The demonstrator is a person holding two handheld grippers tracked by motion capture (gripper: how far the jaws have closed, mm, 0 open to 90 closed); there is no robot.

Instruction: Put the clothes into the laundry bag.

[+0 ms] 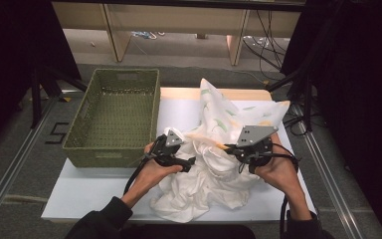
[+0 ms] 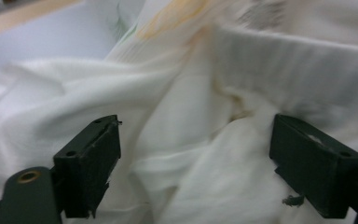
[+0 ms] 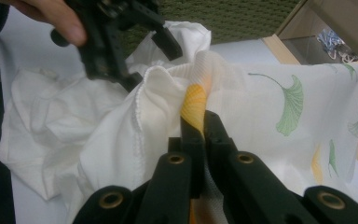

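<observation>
Tool positions decide the next move, so check them from left to right. Your left tool (image 1: pixel 181 162) sits at the left edge of the white cloth (image 1: pixel 214 169), just right of the green basket (image 1: pixel 114 117). In the left gripper view its jaws stand wide apart, with folds of the cloth (image 2: pixel 186 154) lying between them but not yet pinched. The ribbed hem band (image 2: pixel 279 60) runs across that view just beyond the jaws, so the nearest edge to take lies straight ahead of this tool.

The cloth is heaped at the middle of the bench (image 1: pixel 79 199), with its leaf-printed part (image 1: pixel 219 114) raised toward the far side.

Your right tool (image 1: pixel 231 148) is at the right of the heap. In the right gripper view its jaws are closed on a bunched section of hem (image 3: pixel 193 100) marked with an orange print, and the leaf-printed panel (image 3: pixel 289 102) spreads to the right of the grip. The left tool (image 3: pixel 149 60) shows farther along the same hem, near the top left of that view.

The hem therefore runs from the right tool toward the left tool. Judged from this, the left tool is the free one and is nearest the loose length of hem; advance it forward onto the band before closing.
</observation>
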